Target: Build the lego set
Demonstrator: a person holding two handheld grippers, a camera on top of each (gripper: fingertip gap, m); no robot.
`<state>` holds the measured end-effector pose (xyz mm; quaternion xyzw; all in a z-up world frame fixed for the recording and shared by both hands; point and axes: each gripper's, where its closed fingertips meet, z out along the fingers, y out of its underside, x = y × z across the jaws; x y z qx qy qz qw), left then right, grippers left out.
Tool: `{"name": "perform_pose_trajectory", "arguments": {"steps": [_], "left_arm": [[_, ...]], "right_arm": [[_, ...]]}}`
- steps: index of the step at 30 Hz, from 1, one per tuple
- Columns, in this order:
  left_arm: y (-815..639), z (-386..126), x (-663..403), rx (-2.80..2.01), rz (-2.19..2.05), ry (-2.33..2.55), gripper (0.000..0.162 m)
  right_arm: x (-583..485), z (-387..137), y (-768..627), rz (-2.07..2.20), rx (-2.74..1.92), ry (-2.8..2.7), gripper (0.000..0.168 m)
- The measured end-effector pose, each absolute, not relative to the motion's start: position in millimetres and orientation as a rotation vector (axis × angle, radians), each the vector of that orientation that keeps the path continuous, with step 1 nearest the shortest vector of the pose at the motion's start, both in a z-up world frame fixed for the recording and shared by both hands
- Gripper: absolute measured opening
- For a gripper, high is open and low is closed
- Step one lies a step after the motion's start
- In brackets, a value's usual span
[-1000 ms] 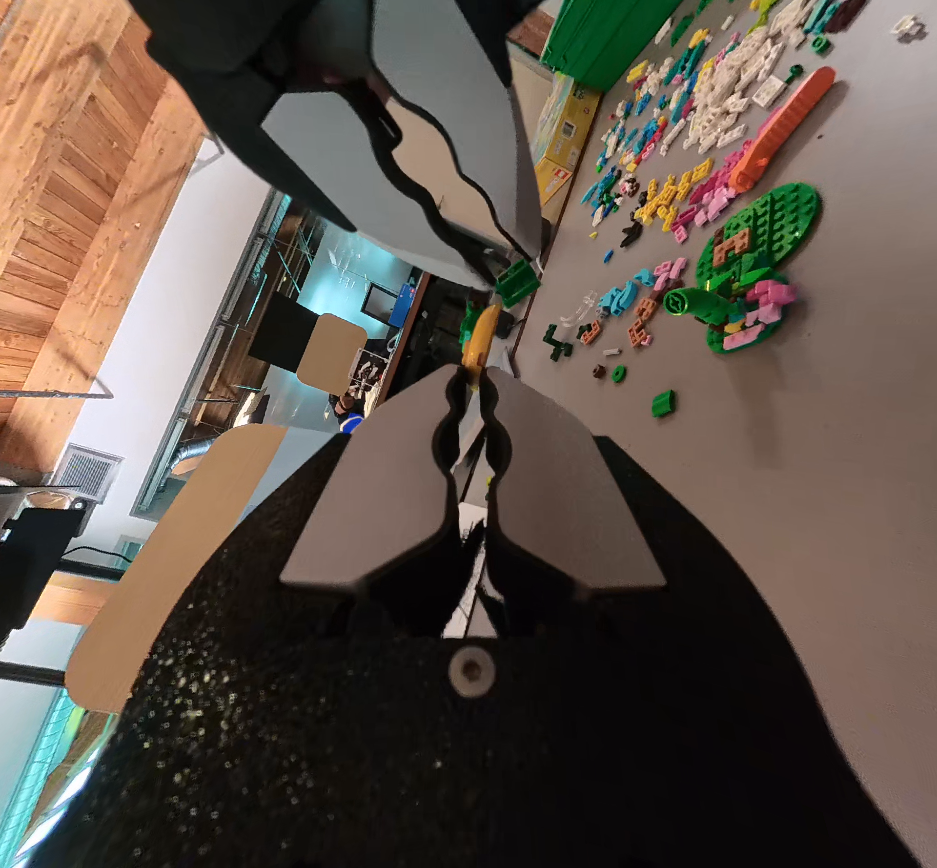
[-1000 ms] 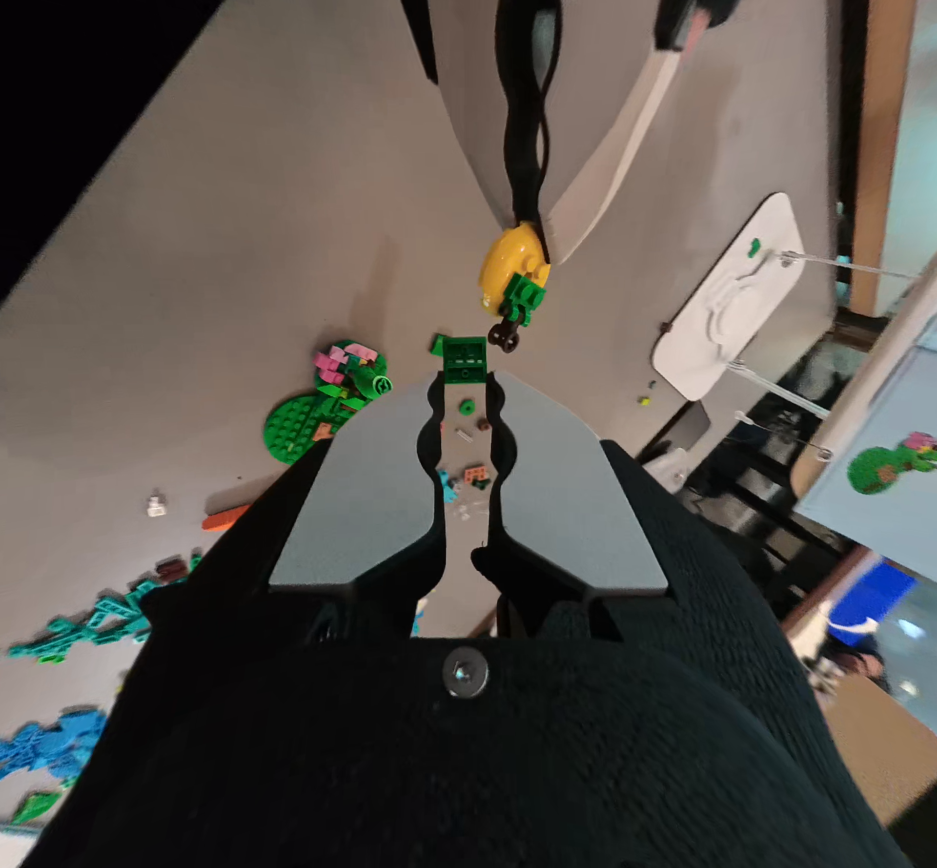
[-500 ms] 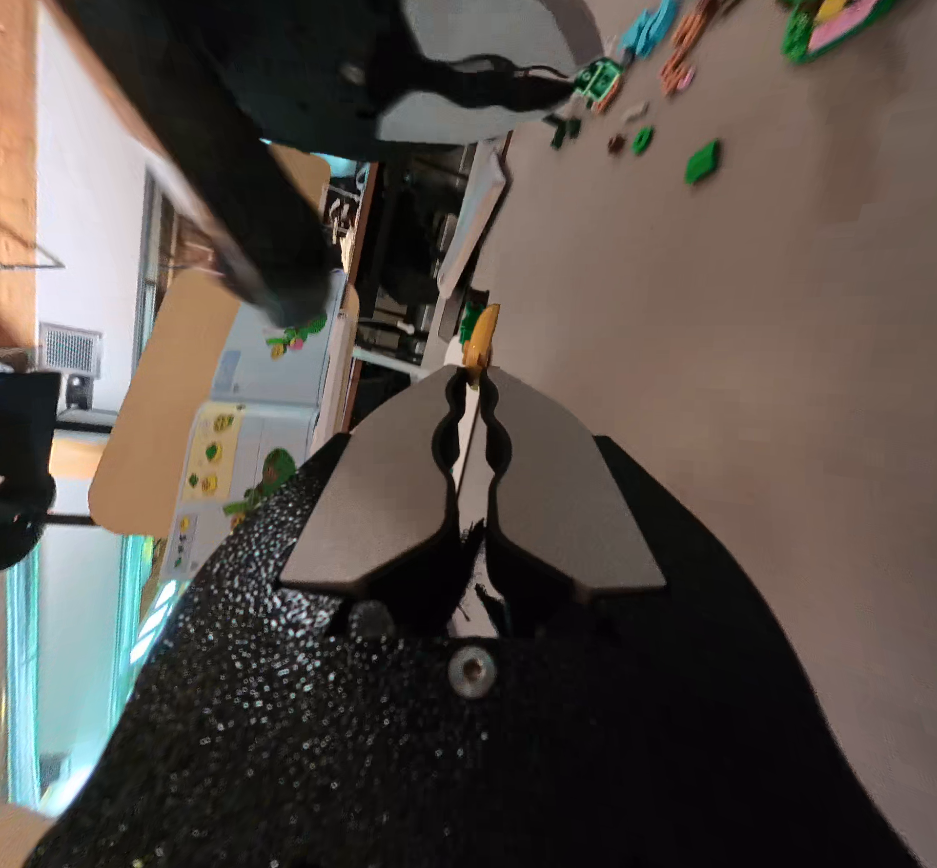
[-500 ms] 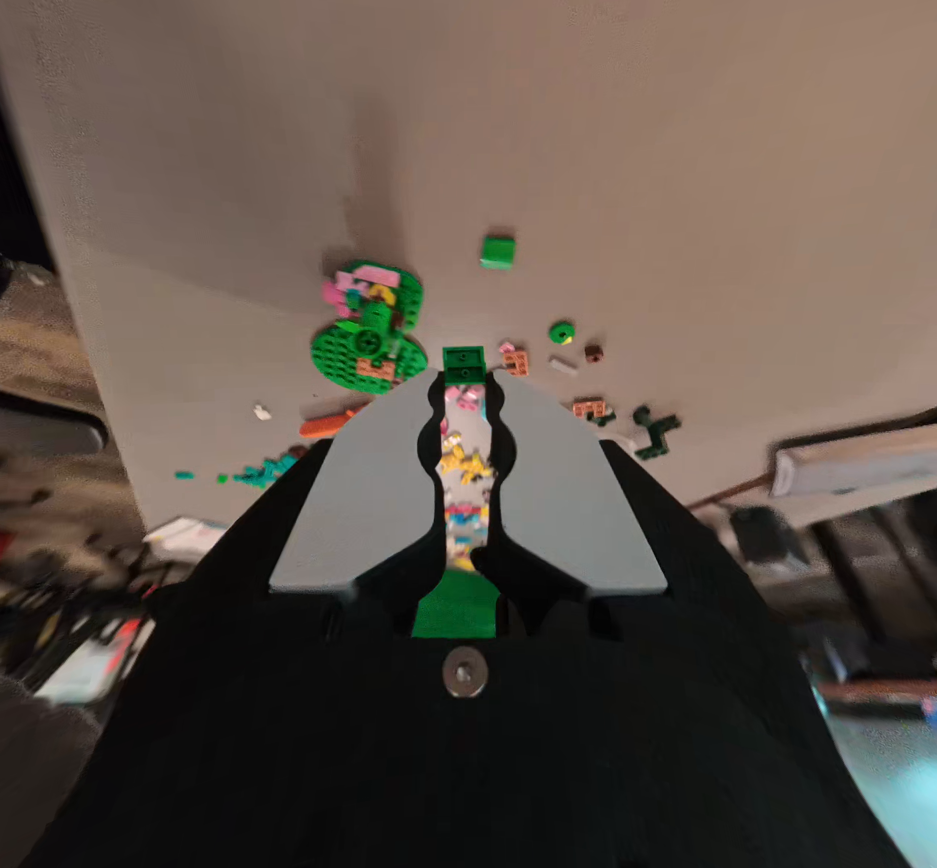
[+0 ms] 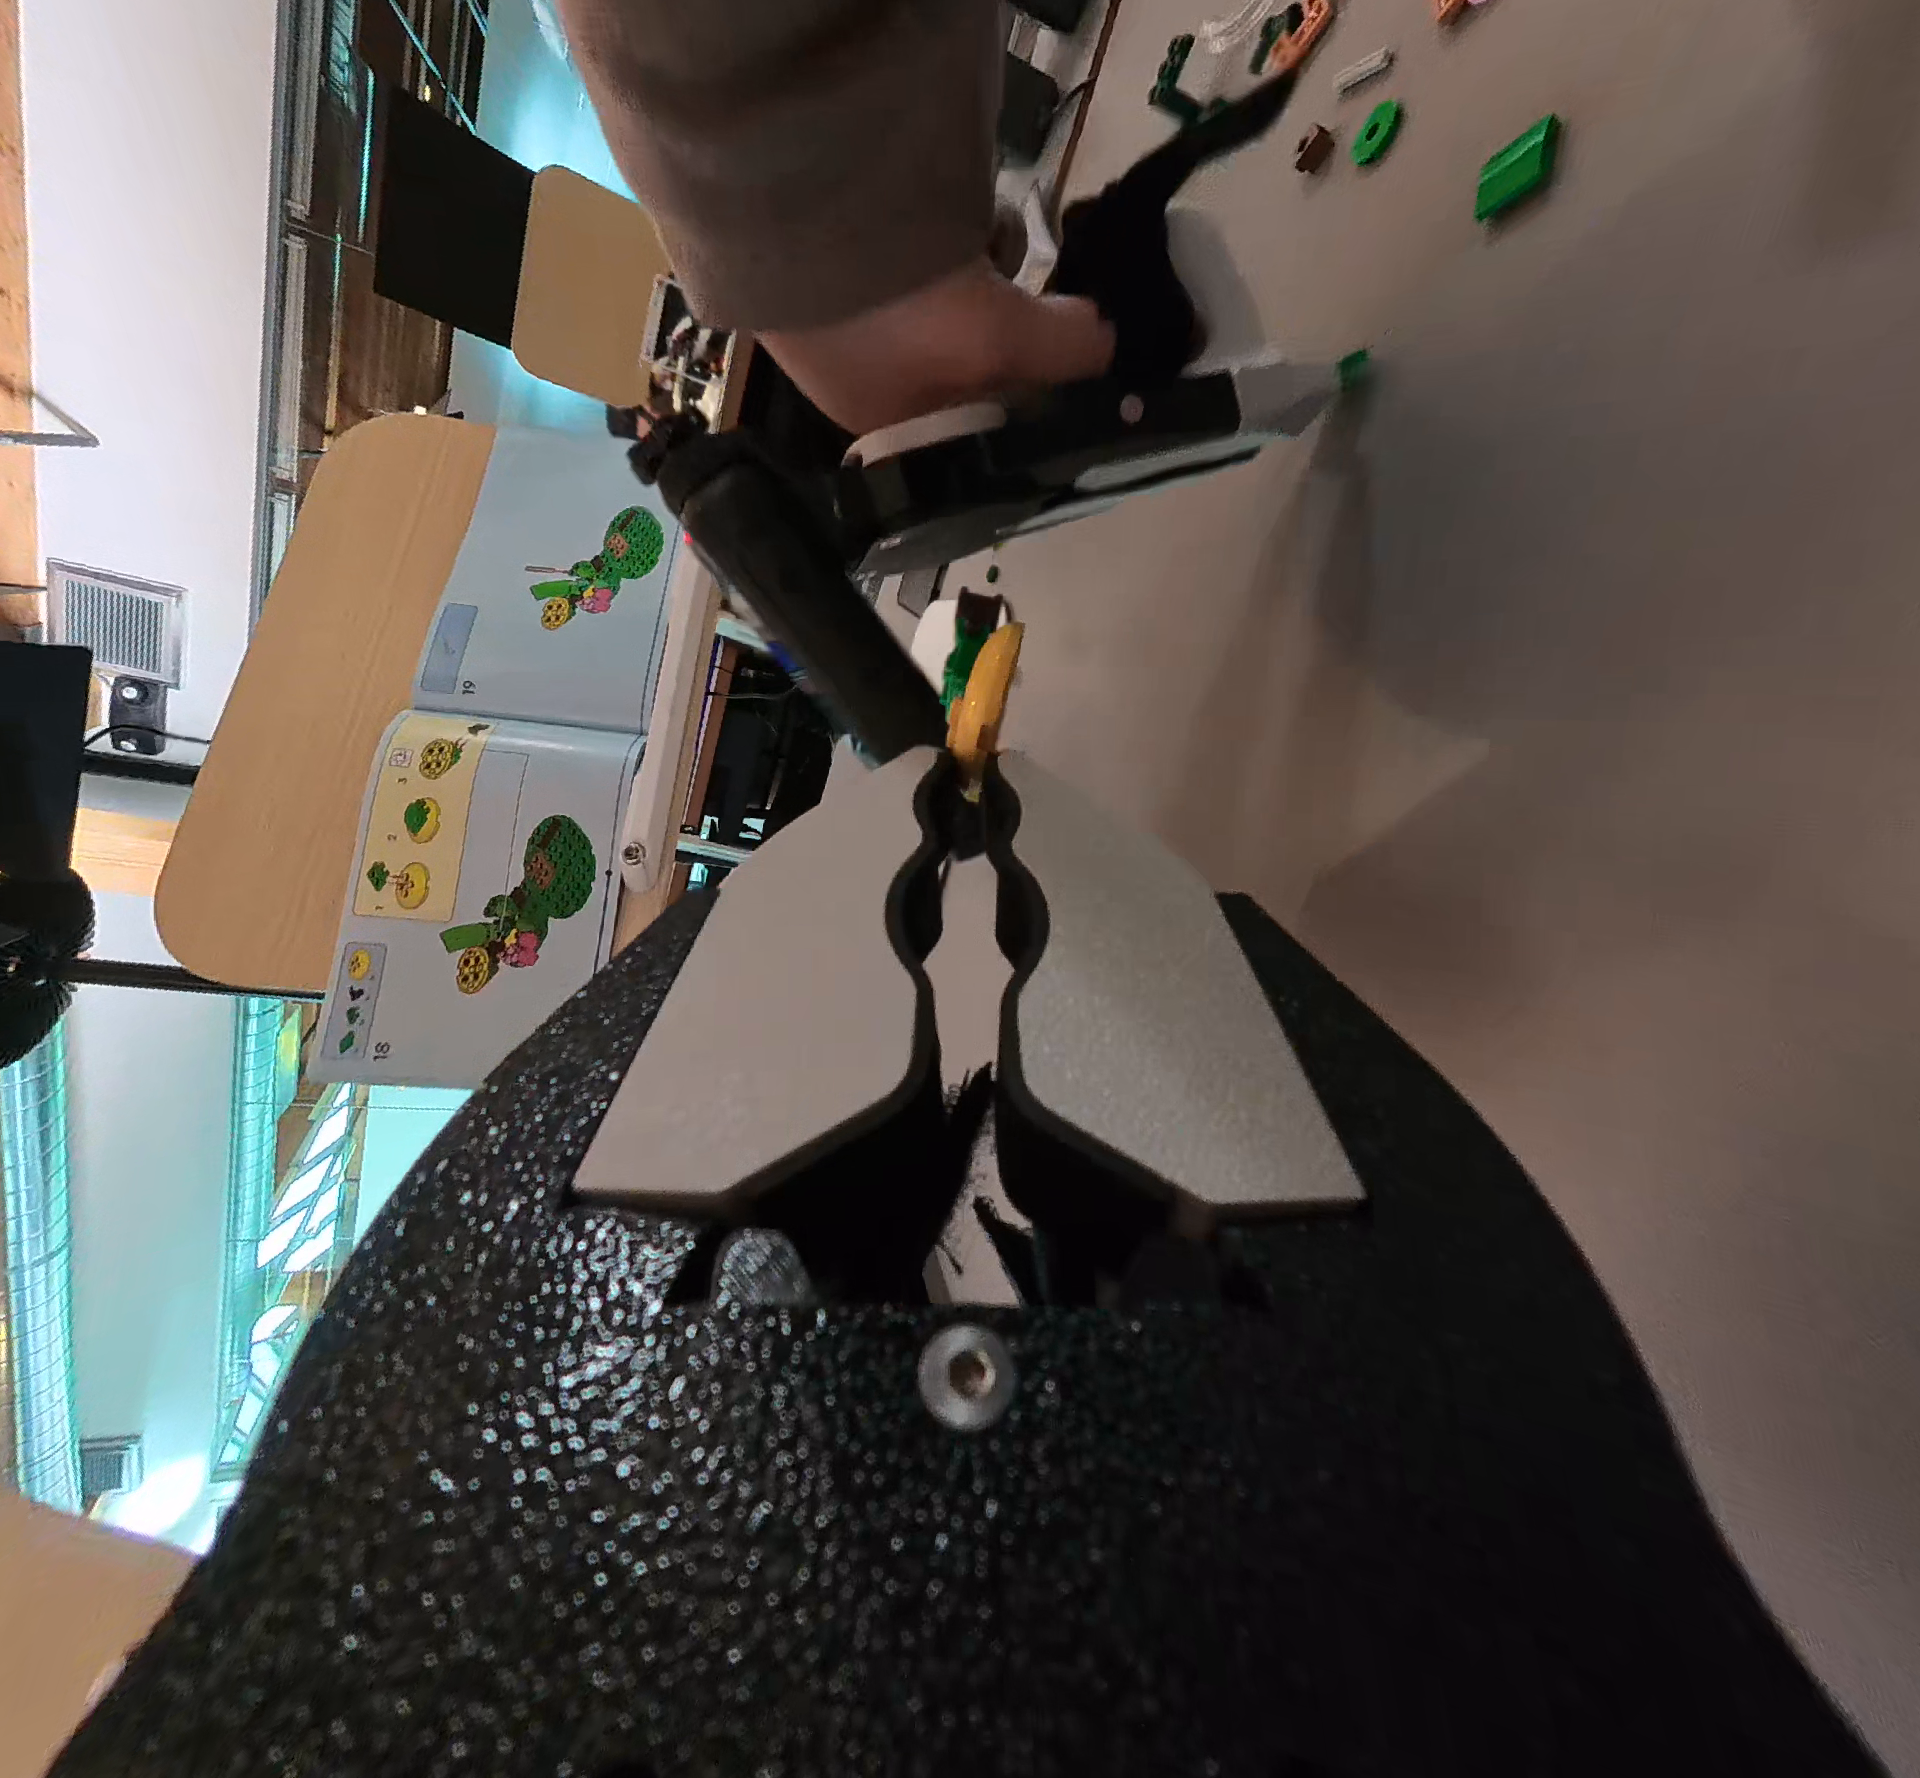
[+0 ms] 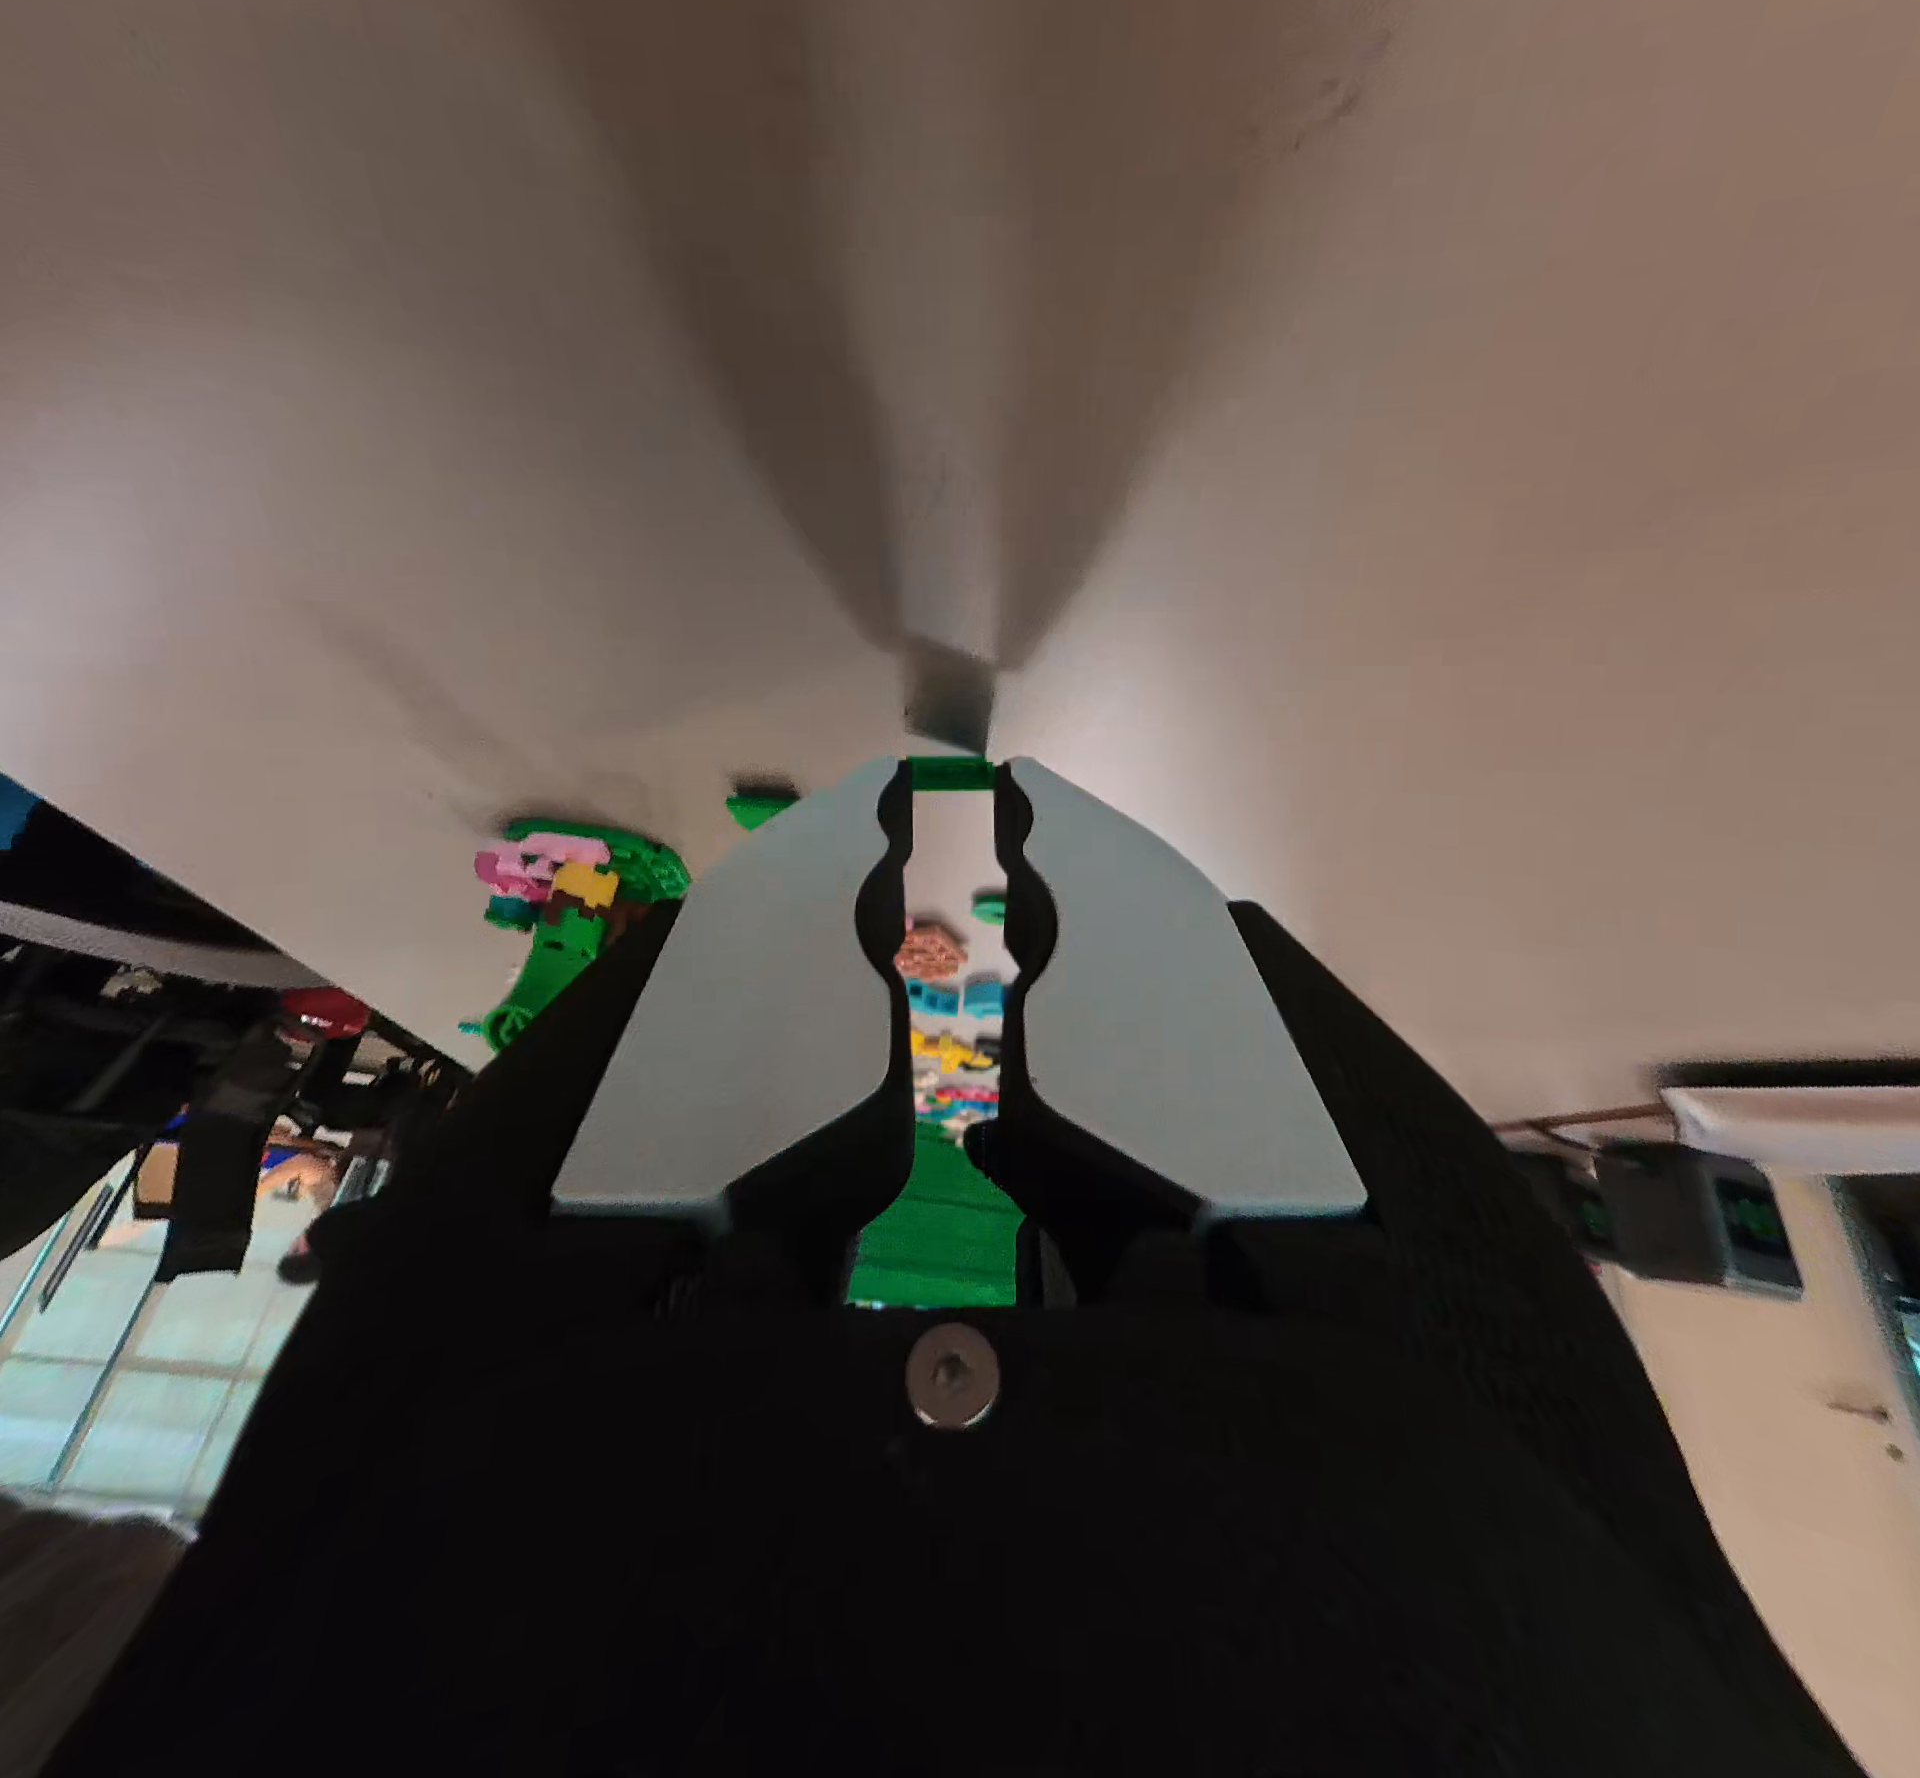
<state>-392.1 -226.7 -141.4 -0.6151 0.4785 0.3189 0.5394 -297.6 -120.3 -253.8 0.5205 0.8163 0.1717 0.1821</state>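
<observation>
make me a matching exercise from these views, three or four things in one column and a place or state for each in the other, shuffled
Things:
1. yellow piece
2. small green plate
3. instruction booklet
4. round green piece

Places or states:
A. lying loose on the grey table
B. open on a stand beyond the table edge
C. pinched at the tips of the left gripper
D. pinched at the tips of the right gripper

Pairs: 1-C, 2-D, 3-B, 4-A
</observation>
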Motion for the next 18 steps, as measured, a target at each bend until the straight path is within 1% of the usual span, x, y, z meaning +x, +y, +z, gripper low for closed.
{"name": "perform_pose_trajectory", "arguments": {"steps": [1,3,4,5,6,7,9,12,14,16,18], "left_arm": [[-226,-142,-390,-1.461,0.752,1.143,0.005],[-225,-144,-387,-1.46,0.748,1.155,0.005],[-225,-145,-386,-1.461,0.747,1.159,0.005],[-225,-146,-386,-1.461,0.746,1.16,0.005],[-224,-146,-386,-1.461,0.744,1.159,0.005],[-224,-146,-386,-1.461,0.741,1.157,0.005],[-222,-146,-382,-1.45,0.741,1.159,0.005],[-218,-149,-377,-1.426,0.778,1.185,0.005],[-215,-153,-374,-1.423,0.79,1.205,0.005],[-213,-156,-371,-1.421,0.793,1.219,0.005],[-212,-159,-369,-1.425,0.787,1.227,0.005]], "right_arm": [[-303,-256,-122,0.463,1.483,2.314,0.013],[-312,-259,-126,0.402,1.525,2.338,0.013],[-316,-259,-128,0.359,1.539,2.368,0.018],[-320,-258,-129,0.311,1.536,2.428,0.033],[-323,-256,-127,0.279,1.519,2.521,0.042],[-324,-253,-124,0.24,1.502,2.61,0.043],[-320,-249,-124,0.098,1.585,2.671,0.042],[-315,-248,-124,-0.206,1.863,2.574,0.038],[-312,-248,-116,-0.311,2.034,2.501,0.03],[-309,-248,-117,-0.421,2.139,2.383,0.028],[-306,-249,-114,-0.422,2.173,2.364,0.026]]}}
